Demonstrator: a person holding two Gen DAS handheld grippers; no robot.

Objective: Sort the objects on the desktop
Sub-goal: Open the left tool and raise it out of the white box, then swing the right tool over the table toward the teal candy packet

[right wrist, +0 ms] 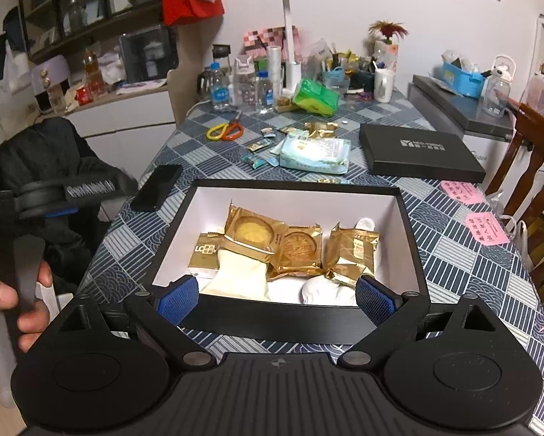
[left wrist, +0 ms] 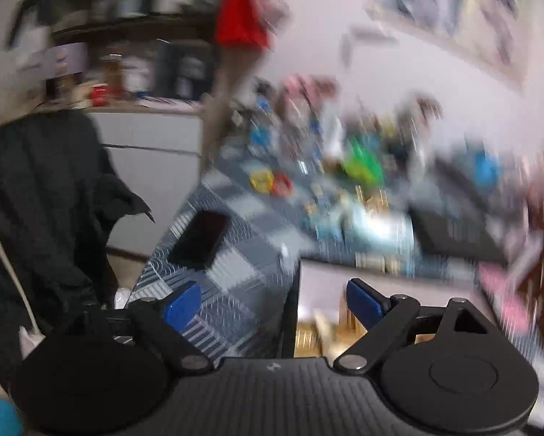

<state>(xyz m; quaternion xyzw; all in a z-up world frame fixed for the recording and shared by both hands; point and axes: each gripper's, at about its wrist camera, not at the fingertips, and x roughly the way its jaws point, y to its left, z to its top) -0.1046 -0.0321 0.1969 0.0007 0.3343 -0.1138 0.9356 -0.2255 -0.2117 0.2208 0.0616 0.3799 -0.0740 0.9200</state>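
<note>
An open black box with a white inside sits on the checked tablecloth and holds several gold snack packets. My right gripper is open and empty, just above the box's near rim. My left gripper is open and empty over the box's left edge; its view is blurred. A black phone lies left of the box and also shows in the left wrist view. Beyond the box lie a wet-wipe pack, small snack wrappers and scissors.
The black box lid lies at the back right. Bottles, a green pack, a mug and a lamp crowd the far end. Pink notes lie right. A chair with a dark jacket stands left, a wooden chair right.
</note>
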